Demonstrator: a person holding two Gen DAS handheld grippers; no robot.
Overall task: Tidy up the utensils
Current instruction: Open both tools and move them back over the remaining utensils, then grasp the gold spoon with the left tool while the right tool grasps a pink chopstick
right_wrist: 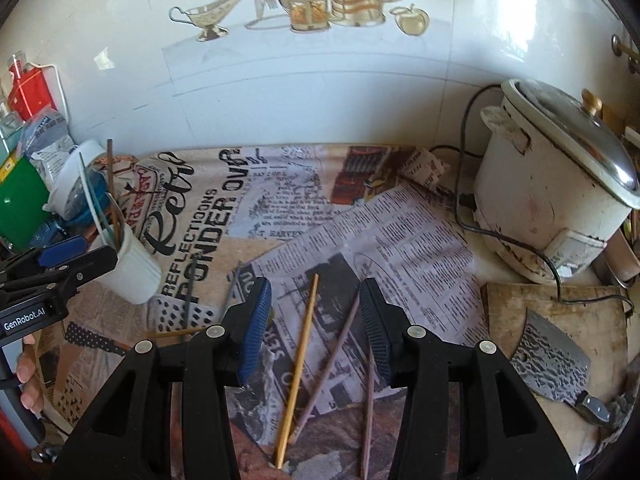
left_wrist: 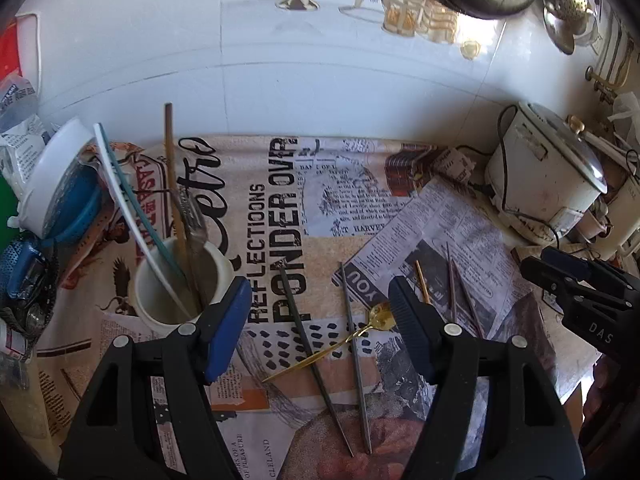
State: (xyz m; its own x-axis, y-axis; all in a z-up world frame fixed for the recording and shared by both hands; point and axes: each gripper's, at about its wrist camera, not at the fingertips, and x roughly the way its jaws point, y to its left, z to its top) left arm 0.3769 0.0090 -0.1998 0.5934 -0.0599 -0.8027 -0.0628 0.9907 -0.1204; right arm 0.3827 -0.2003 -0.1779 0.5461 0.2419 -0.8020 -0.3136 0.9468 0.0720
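Note:
A white cup (left_wrist: 178, 280) holds several utensils: a wooden chopstick, a white and a teal stick and a fork. It also shows in the right wrist view (right_wrist: 130, 266). On the printed cloth lie two grey metal chopsticks (left_wrist: 356, 356), a gold spoon (left_wrist: 340, 344), a light wooden chopstick (right_wrist: 300, 364) and two dark brown chopsticks (right_wrist: 332, 364). My left gripper (left_wrist: 320, 312) is open and empty, above the grey chopsticks and spoon. My right gripper (right_wrist: 316, 324) is open and empty, above the wooden and brown chopsticks.
A white rice cooker (right_wrist: 552, 184) with its cord stands at the right. A cleaver (right_wrist: 556, 364) lies on a wooden board (right_wrist: 516, 300) at the front right. A white and blue bowl (left_wrist: 60, 184) and packets crowd the left. A tiled wall is behind.

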